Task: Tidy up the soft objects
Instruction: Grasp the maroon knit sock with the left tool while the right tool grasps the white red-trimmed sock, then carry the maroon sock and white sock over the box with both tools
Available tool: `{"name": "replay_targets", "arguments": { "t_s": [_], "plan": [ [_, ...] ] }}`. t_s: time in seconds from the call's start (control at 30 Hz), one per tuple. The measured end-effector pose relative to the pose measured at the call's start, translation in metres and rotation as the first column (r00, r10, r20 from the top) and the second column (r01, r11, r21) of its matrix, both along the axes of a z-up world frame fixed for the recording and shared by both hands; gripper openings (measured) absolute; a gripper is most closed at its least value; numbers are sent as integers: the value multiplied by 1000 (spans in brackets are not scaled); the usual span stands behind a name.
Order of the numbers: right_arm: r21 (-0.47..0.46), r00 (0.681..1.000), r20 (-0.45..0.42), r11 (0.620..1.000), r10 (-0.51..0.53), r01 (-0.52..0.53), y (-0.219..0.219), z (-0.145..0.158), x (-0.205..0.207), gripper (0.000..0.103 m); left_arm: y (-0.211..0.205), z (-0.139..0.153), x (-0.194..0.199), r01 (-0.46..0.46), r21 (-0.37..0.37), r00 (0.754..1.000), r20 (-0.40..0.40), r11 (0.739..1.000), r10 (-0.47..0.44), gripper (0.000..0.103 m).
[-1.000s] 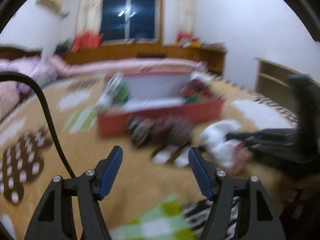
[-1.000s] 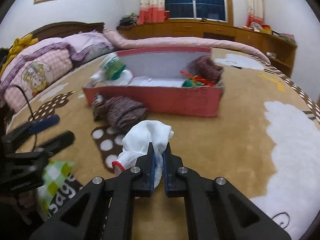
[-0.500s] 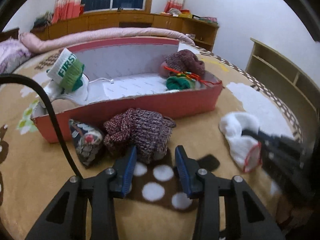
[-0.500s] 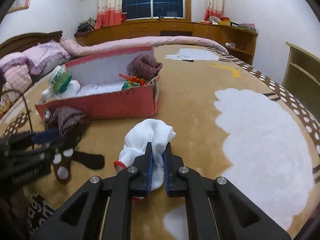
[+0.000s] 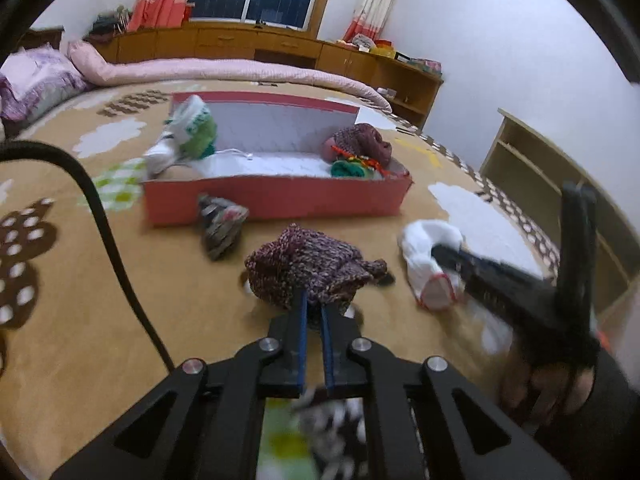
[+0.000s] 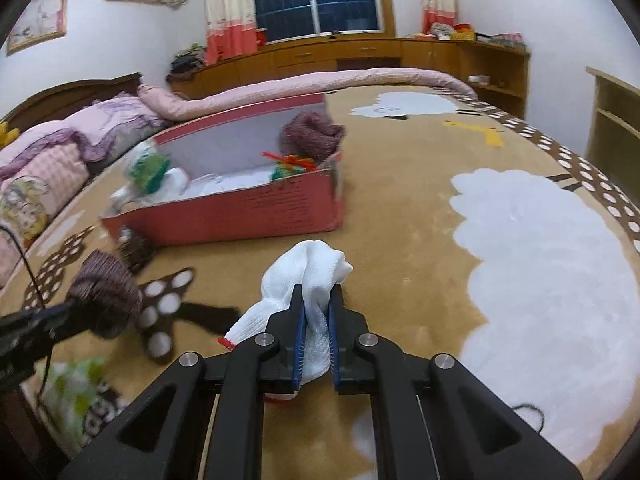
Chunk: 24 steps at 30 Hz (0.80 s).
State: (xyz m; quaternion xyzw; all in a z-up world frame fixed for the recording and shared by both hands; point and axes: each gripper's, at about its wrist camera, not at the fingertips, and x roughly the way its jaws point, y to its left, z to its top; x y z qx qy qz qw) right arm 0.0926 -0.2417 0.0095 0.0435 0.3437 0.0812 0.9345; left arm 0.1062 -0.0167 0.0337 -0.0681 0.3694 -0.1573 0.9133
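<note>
Roughly, the sorting looks about half done, judging by what lies where; going left to right in the left wrist view, a small dark patterned sock (image 5: 221, 226) lies loose on the tan blanket (image 5: 168, 280), touching or just in front of the red box (image 5: 276, 200) — not yet picked up. Next, the left gripper (image 5: 314, 310) has just been closing and now pinches the near edge of the maroon knitted piece (image 5: 312, 272), which is between the jaws and seems raised a little off the blanket, though I cannot be sure. Further right, the right gripper (image 6: 316, 316) is clamped on the white sock (image 6: 304, 280), held above the blanket in front of the box's right end; a red-trimmed cuff hangs down.

So, as I judge it, two soft things are in hand and must yet go into the box, and the patterned sock remains after them.

The box itself — open-topped, white inside — holds a green and white bundle (image 5: 192, 128) propped at its left end, spilling over the wall; the middle of the floor is bare; at the right end sit another maroon knit (image 5: 362, 144) and a green piece with red and yellow yarn (image 5: 354, 166) just before it.
</note>
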Motion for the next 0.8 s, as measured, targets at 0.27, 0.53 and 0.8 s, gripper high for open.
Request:
{"name": "replay_targets", "arguments": {
  "t_s": [0.27,0.53,0.8],
  "plan": [
    [28,995,48,995,93,-94,13,17,-33,22,14,-10,-50,-35,95,999,25,995,33,7],
    [6,978,-58,980,198,-198,31,-21,-5,33,14,-36,-42,-37,113,999,-3,993,38,7],
    [17,962,123,969,242,-246,33,20,-14,15,23,6,-45,-28,58,986,165,998,19,6]
  ]
}}
